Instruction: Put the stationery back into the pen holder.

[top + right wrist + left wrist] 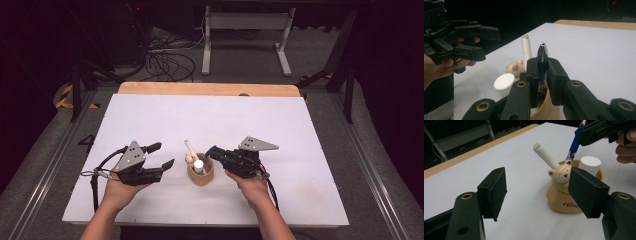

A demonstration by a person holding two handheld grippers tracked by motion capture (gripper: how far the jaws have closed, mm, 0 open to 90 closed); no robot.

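My right tool (pixel 541 72) is clamped on the blue pen (pixel 542 62), long axis near upright, its lower end over the bear cup (pixel 201 172). My left tool (pixel 161 156) idles beside the cup, jaws apart and holding nothing. The cup stands mid-bench (pixel 200 115) between both tools, holding a white tube (pixel 546 157) and a white cap (pixel 589 163). The right tool is nearer: I judge the pen must travel straight down.

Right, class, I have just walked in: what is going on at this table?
A person holds a tool in each hand at a white table. The right tool is shut on a blue pen, its lower end inside a tan bear-shaped holder. The holder also holds a white pen and a white capped tube. The left tool waits open beside the holder, gripping nothing.
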